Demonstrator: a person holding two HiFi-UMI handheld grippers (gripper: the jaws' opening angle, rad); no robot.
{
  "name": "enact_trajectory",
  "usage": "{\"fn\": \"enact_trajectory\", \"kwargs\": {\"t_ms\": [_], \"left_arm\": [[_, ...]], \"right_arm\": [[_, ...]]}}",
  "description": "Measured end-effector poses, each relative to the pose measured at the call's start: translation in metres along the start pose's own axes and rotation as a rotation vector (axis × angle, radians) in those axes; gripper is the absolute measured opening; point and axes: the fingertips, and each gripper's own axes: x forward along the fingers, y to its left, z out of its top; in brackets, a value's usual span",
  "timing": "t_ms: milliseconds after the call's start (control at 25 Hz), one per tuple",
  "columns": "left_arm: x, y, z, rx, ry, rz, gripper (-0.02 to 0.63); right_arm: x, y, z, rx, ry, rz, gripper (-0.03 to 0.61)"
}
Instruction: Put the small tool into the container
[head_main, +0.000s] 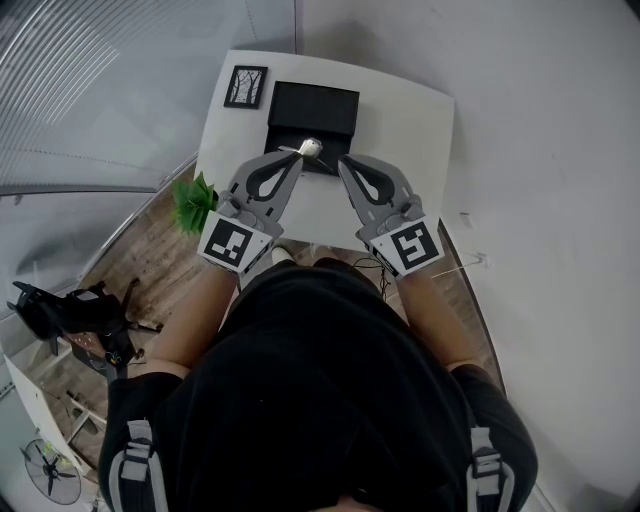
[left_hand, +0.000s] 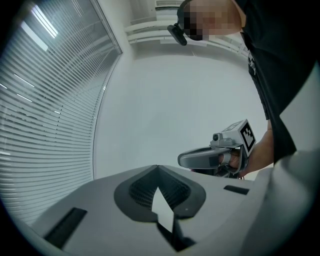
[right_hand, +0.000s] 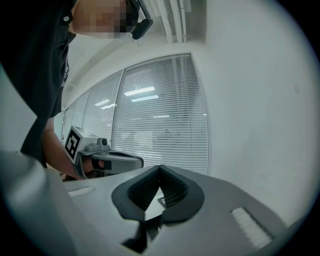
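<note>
Head view: there's a black container (head_main: 315, 108) on a white table (head_main: 420, 110), and the small tool (head_main: 310, 148), the thing with the round white head, sits right at the container's near edge. The left gripper (head_main: 297, 157) comes in at the container's near-left with its tip just beside the tool, and I honestly can't tell if they touch. The right gripper (head_main: 343, 161) is at the container's near-right, close to the front rim. A picture frame (head_main: 245, 86) sits just left of the container, and a green plant (head_main: 193, 203) is further out on its near-left, past the table edge.

Left gripper view: the jaws are pressed together at the tips with nothing between them, just a pale sliver showing through the gap. The other gripper shows off to the side.

Right gripper view: same deal, with the jaws together and empty. A frame corner peeks through the gap.
</note>
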Motion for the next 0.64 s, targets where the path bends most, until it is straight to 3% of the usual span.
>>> {"fn": "enact_trajectory", "kwargs": {"t_ms": [480, 640], "left_arm": [[0.0013, 0.0103, -0.0032, 0.004, 0.026, 0.018, 0.008], [0.0022, 0.0057, -0.0024, -0.024, -0.024, -0.002, 0.008]], "right_arm": [[0.0092, 0.0001, -0.0035, -0.007, 0.013, 0.007, 0.011], [0.0088, -0.001, -0.0051, -0.007, 0.013, 0.006, 0.011]]}}
